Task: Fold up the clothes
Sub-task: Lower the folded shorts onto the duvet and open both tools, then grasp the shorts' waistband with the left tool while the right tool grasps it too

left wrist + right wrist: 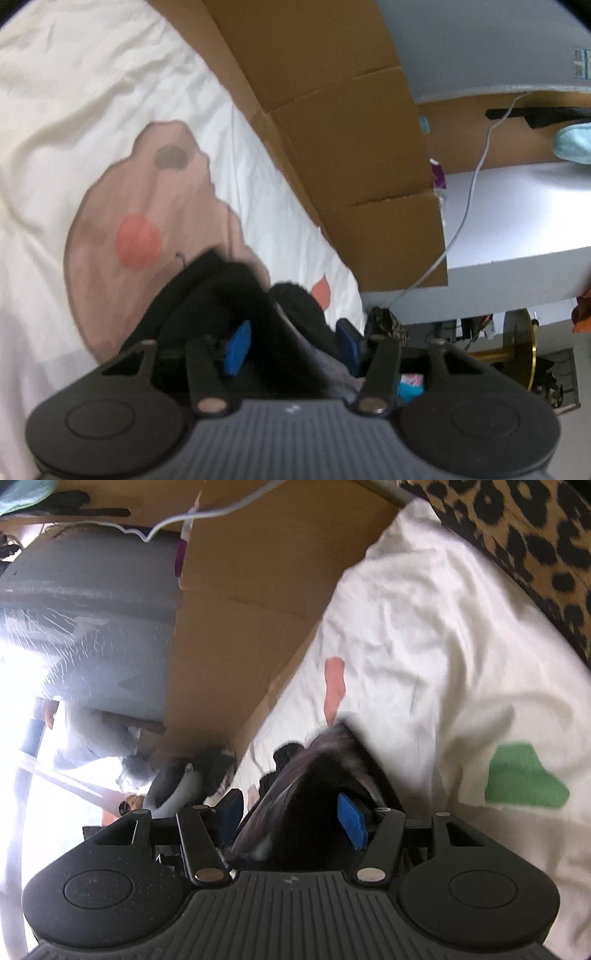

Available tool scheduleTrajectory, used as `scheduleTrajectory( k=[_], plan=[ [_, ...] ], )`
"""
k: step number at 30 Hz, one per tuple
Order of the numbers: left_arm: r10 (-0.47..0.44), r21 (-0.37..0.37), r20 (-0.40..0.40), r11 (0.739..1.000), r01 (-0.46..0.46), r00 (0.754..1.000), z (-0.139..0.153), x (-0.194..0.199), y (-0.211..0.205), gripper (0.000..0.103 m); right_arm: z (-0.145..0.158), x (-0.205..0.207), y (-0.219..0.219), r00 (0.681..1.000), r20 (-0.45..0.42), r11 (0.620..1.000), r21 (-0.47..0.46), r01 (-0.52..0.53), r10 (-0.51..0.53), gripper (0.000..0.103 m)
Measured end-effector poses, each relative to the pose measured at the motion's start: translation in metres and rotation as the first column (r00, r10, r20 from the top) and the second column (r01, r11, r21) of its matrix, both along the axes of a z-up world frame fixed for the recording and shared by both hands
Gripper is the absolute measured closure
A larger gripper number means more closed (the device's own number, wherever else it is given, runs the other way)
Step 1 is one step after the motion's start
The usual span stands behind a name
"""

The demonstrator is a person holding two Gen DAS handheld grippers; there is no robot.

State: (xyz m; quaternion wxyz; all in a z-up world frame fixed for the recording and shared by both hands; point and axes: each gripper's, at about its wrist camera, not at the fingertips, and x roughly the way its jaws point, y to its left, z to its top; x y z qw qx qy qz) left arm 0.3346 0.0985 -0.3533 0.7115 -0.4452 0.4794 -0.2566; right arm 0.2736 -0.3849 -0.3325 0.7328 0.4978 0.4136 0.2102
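Observation:
A black fuzzy garment [229, 288] with a greyish lining lies bunched on a white bedsheet [74, 92] printed with a brown cartoon face. My left gripper [293, 347] is open, its blue pads [238, 349] standing apart with a fold of the garment lying loosely between them. In the right wrist view the same dark garment [306, 790] rises in a peak between the spread blue pads [352, 819] of my right gripper [291, 818], which is also open. Both views are blurred, and the rest of the garment is hidden under the grippers.
A tall cardboard sheet [332, 129] stands along the bed's far edge. Behind it are a white ledge [517, 229] and a hanging white cable [476, 166]. A leopard-print cloth [517, 535] lies on the bedsheet [424, 627] at the upper right, near a green print patch [524, 779].

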Motion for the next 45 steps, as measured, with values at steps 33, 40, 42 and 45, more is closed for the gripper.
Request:
scheduleTrajectory(
  k=[33, 40, 42, 45],
  plan=[
    [-0.135, 0.515, 0.145, 0.856, 0.042, 0.98, 0.008, 0.0, -0.01, 0.102, 0.016, 0.006, 0.016, 0.988, 0.098, 0.895, -0.442, -0.063, 0.118, 0.1],
    [-0.103, 0.511, 0.164, 0.859, 0.005, 0.981, 0.016, -0.003, -0.003, 0.102, 0.029, 0.012, 0.017, 0.985, 0.138, 0.886, -0.463, -0.026, 0.101, 0.1],
    [-0.113, 0.53, 0.156, 0.848, 0.013, 0.981, 0.014, -0.001, -0.006, 0.102, 0.03, 0.015, 0.018, 0.985, 0.139, 0.881, -0.473, -0.024, 0.102, 0.1],
    [-0.129, 0.573, 0.125, 0.819, 0.035, 0.984, 0.006, 0.003, -0.013, 0.101, 0.014, 0.023, 0.022, 0.99, 0.097, 0.872, -0.488, -0.044, 0.104, 0.099]
  ],
)
